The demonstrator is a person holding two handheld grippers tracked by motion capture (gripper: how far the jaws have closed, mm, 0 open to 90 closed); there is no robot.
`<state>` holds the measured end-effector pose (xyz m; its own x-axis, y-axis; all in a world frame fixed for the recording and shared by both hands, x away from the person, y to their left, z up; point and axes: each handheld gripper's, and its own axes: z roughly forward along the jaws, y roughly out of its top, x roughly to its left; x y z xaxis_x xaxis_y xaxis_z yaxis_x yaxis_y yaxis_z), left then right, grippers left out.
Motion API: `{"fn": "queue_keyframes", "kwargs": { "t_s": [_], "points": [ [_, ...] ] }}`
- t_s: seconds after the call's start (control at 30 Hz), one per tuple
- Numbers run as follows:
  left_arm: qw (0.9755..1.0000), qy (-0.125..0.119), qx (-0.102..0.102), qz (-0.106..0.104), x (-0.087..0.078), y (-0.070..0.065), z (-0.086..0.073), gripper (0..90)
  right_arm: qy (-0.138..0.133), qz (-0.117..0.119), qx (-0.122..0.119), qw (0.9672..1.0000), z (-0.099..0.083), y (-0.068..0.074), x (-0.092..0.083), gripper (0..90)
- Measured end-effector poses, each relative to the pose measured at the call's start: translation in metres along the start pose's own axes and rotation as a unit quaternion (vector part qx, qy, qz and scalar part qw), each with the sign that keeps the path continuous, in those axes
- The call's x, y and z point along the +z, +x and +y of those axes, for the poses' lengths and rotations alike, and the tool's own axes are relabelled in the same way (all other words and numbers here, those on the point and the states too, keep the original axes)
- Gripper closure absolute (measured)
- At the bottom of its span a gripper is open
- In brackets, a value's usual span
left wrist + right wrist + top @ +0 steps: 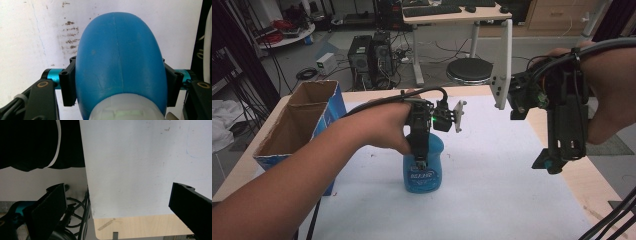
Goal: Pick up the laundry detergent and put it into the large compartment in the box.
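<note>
A blue plastic bottle (423, 172) stands upright on the white sheet (502, 170) near the middle of the table. My left gripper (419, 161) comes down on it from above, a hand around its body. In the left gripper view the two black jaws press against both sides of the blue bottle (120, 55), so the left gripper (120, 82) is shut on it. My right gripper (556, 159) hangs in the air over the table's right side, pointing down. Its jaws stand wide apart in the right gripper view (117, 205), with nothing between them.
An open cardboard box (297, 125) with blue sides stands at the table's left edge, close to the left forearm. A white upright bracket (502, 65) rises at the far edge. Bare wood (597, 190) borders the sheet on the right. Computers, a stool and a desk lie beyond.
</note>
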<state>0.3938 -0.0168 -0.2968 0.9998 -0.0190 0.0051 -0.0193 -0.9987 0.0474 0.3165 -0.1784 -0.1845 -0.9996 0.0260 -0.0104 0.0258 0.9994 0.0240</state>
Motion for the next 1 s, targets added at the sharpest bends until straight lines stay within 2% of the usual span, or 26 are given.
{"fn": "queue_keyframes", "kwargs": {
  "t_s": [0.07, 0.13, 0.4, 0.5, 0.53, 0.6, 0.63, 0.7, 1.0],
  "points": [
    [1.0, 0.002, -0.001, 0.001, -0.001, 0.0, 0.0, 31.8, -0.001, 0.0, 0.001, 1.0, 0.0, 0.0, 0.0, 0.6],
    [1.0, 0.003, 0.0, 0.0, -0.001, 0.0, 0.0, 37.3, -0.002, 0.0, 0.0, 1.0, 0.0, 0.0, 0.0, 0.6],
    [0.9999, 0.012, -0.004, 0.007, -0.002, 0.0, 0.0, 38.0, 0.0, 0.002, 0.0, 1.0, 0.0, -0.001, 0.003, 0.6],
    [0.9999, 0.014, 0.0, 0.01, -0.003, -0.001, -0.001, 38.1, -0.002, 0.002, 0.001, 1.0, 0.0, -0.001, 0.003, 0.6],
    [0.9999, 0.006, -0.009, 0.008, -0.007, 0.0, -0.002, 38.1, -0.003, 0.002, 0.0, 1.0, 0.0, -0.001, 0.003, 0.6],
    [0.9999, 0.005, -0.011, 0.007, -0.009, 0.0, -0.004, 38.1, -0.002, 0.001, 0.0, 1.0, 0.0, -0.001, 0.003, 0.6],
    [0.9998, 0.0, -0.022, 0.005, -0.013, 0.0, -0.006, 38.1, -0.003, 0.001, -0.001, 1.0, -0.001, -0.001, 0.003, 0.6],
    [0.9998, 0.003, -0.018, 0.006, -0.021, 0.001, -0.009, 38.1, -0.001, 0.001, -0.001, 1.0, -0.001, -0.002, 0.003, 0.6],
    [0.998, 0.01, -0.062, -0.007, -0.051, 0.003, -0.025, 38.1, -0.004, 0.0, -0.003, 1.0, 0.002, -0.002, 0.003, 0.6]
  ]
}}
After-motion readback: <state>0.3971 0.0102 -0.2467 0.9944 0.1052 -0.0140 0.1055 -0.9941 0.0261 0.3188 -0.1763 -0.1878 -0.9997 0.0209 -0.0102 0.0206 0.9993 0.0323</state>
